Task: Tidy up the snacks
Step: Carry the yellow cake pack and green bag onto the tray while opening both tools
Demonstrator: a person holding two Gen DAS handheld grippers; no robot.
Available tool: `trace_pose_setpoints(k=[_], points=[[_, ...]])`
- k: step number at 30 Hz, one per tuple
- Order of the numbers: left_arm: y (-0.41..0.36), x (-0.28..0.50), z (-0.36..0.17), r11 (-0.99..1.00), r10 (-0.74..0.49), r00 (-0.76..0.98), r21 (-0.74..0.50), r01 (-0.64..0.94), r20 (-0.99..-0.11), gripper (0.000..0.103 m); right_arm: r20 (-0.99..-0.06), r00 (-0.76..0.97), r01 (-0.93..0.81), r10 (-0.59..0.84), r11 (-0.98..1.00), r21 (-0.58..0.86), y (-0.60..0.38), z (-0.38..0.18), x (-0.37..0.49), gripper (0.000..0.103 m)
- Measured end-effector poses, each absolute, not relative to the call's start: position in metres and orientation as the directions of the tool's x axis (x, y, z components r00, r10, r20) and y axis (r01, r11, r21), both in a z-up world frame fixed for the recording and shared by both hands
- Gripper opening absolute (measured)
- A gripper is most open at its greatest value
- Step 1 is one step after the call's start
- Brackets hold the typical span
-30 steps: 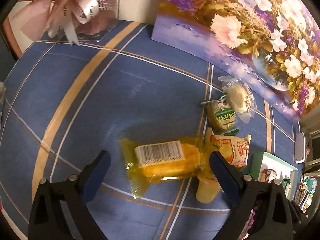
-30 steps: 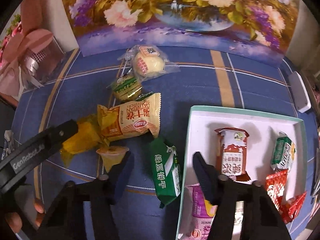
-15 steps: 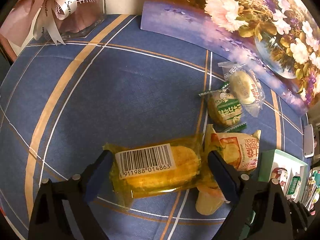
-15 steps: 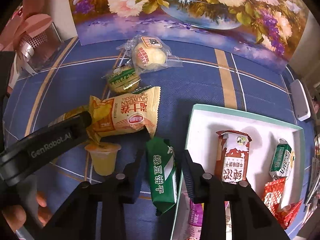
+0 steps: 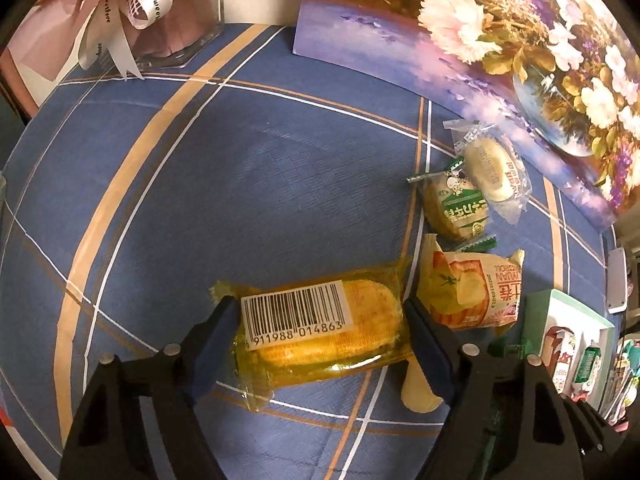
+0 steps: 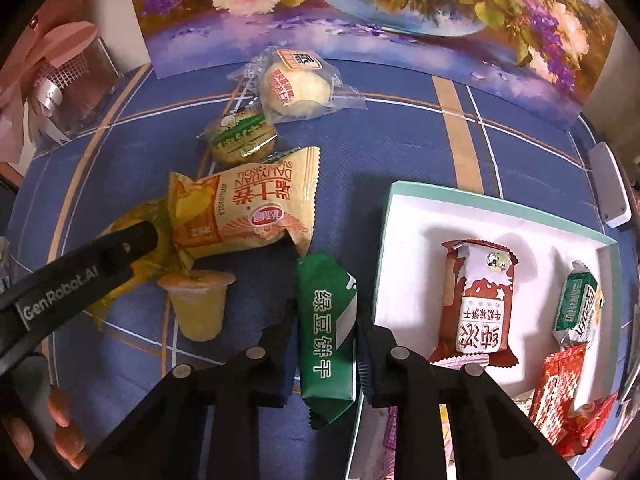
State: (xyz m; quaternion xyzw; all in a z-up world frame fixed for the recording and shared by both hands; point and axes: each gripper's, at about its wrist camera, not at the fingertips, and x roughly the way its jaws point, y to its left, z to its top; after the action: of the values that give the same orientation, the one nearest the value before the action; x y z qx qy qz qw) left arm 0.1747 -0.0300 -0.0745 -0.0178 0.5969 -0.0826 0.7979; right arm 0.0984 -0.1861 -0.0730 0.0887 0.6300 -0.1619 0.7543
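A yellow cake packet [image 5: 320,320] with a barcode label lies on the blue checked tablecloth [image 5: 240,160]. My left gripper [image 5: 320,312] straddles it lengthwise, its jaws closing, with the fingertips touching both ends of the packet. In the right wrist view my right gripper [image 6: 325,316] is shut on a green packet [image 6: 326,320] lying just left of the white tray [image 6: 400,208]. The tray holds a red-and-white packet [image 6: 480,300], a green-and-white one [image 6: 576,304] and red ones [image 6: 560,392]. A cream swiss-roll packet [image 6: 248,208] and a jelly cup [image 6: 198,304] lie between the grippers.
A round green-wrapped cake [image 6: 242,138] and a clear-wrapped bun [image 6: 296,84] lie further back. A flower painting [image 6: 360,0] leans along the far edge. A pink ribboned gift box [image 5: 152,8] stands back left, and a white flat device [image 6: 610,184] lies right of the tray.
The right jaws have closed from wide apart onto the green packet. The left gripper has come down closer over the yellow packet and its fingers have narrowed to the packet's ends.
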Motion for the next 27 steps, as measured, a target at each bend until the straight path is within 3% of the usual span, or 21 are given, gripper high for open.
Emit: trace_pose_setpoints(k=[12,13,27], points=[[-0.013,0.164,-0.032,0.980,-0.197,0.332,-0.172,0.103,-0.923,0.075,-0.953,0.277,0.362,-0.121,0.932,-0.013,-0.187,-0.013,0.084,0.026],[-0.014,0.161,-0.024,0.979,-0.201,0.343,-0.174,0.109,-0.918,0.075,-0.922,0.382,0.337,-0.060,0.938,0.079,-0.187,-0.009,0.083,0.026],[-0.088,0.116,0.032,0.928,-0.323,0.402,-0.204,0.311,-0.857,0.075,-0.929,0.310,0.566,-0.202,0.824,0.010,-0.278,0.009,0.035,0.026]])
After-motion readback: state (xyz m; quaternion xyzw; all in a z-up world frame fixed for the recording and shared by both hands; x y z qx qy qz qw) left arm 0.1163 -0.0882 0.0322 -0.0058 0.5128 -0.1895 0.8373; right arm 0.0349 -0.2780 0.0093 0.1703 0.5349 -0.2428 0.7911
